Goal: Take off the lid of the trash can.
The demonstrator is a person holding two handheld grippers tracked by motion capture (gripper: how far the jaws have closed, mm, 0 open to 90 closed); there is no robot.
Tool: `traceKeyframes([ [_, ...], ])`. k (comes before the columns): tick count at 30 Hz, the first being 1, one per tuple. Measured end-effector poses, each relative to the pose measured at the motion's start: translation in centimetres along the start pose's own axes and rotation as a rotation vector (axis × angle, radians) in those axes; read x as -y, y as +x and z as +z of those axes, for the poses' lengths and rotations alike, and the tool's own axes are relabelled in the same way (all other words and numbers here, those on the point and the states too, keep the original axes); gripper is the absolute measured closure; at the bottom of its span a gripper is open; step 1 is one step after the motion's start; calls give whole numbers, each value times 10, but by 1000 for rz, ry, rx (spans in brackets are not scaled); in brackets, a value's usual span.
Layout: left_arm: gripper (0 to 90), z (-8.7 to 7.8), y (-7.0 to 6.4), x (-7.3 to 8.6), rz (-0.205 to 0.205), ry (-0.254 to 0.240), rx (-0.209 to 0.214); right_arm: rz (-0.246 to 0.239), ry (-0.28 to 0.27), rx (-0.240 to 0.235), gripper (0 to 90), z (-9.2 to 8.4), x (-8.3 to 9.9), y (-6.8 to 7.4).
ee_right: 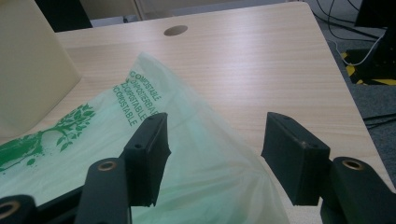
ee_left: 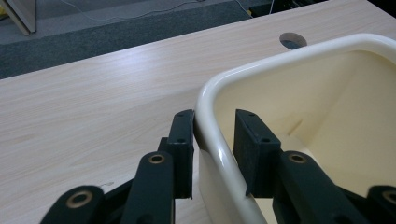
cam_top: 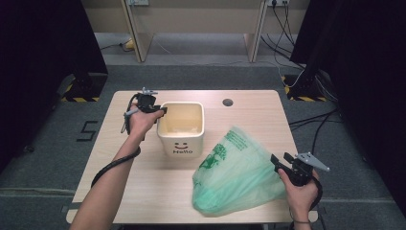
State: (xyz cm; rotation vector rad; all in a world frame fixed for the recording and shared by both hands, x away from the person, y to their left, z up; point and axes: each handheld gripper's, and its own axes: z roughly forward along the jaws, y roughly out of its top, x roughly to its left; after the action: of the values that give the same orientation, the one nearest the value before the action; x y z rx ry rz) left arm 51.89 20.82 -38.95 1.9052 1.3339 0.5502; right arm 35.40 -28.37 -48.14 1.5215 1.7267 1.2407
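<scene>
Bin (cam_top: 181,130), cream plastic with a smiley and "Hello" on the front, sits upright near the middle of the wooden table (cam_top: 249,108), mouth facing straight up. It's basically square, so no real long axis to speak of. From the left gripper view its base and far wall are cut off, and the high view can't really show what's at the bottom inside (just looks pale).

Left gripper (ee_left: 213,154) straddles the bin's left rim, one jaw outside the wall, the other inside. The outer pad sits right against the wall, while the inner one has a small gap showing, so it's not clamped on.

Green bag (cam_top: 237,172), a see-through compostable one with a tree print, lies slumped at the front right of the table, just beside the bin, stretching roughly from the bin toward the right hand. Its front edge is blurry in the high view.

Right gripper (ee_right: 212,158) has its jaws spread wide, with the bag's corner lying between and below them, not pinched.
</scene>
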Motion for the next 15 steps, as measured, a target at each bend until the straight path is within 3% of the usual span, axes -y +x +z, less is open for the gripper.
traceKeyframes([
  [15, 697, 5, -4, -4, -19, 46, -38, -4, 2, -6, 406, 1, 0, 0],
])
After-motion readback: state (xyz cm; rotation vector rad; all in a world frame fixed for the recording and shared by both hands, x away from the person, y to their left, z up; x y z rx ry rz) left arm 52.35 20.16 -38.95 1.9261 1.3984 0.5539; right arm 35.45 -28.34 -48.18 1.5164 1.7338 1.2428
